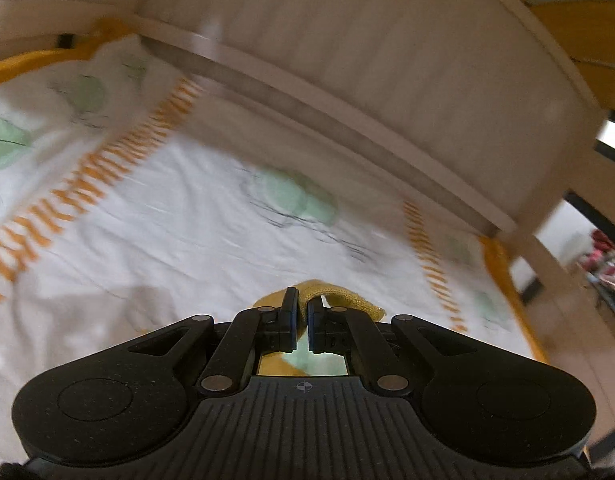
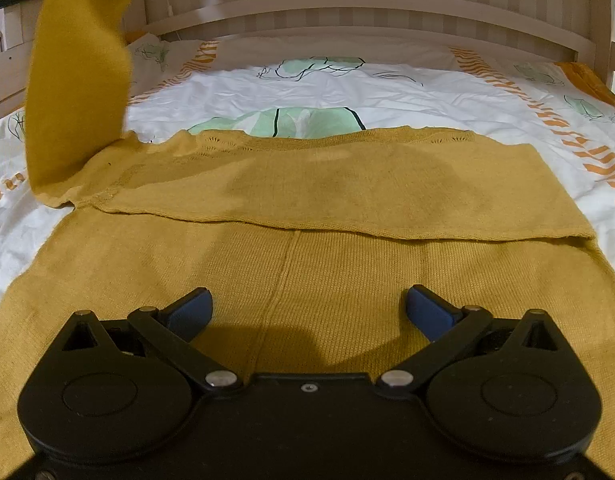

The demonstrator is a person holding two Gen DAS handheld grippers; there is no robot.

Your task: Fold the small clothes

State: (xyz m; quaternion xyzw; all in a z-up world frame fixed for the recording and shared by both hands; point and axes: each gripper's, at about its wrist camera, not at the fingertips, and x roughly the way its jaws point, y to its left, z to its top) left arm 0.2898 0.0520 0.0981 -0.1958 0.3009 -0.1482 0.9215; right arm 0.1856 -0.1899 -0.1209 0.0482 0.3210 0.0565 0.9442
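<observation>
Mustard knit sweater (image 2: 307, 272) lies flat on the bed cover (image 2: 347, 88), white with green shapes and orange stripe bands. Its long axis runs left-right across the right wrist view; one flap is folded over, making a straight edge across the middle, side to side. Body seam runs from near the camera toward the headboard (image 2: 347, 4).

Sleeve (image 2: 79, 80) at the left end is lifted off the bed, standing nearly upright, top end out of frame.

Left gripper (image 1: 302, 312) clenched on a bit of mustard knit (image 1: 347, 300), the fabric pinched between the jaws above the cover; the view is blurred.

Right gripper (image 2: 307, 312) released, jaws spread wide, just above the near part of the sweater, nothing between the pads.
</observation>
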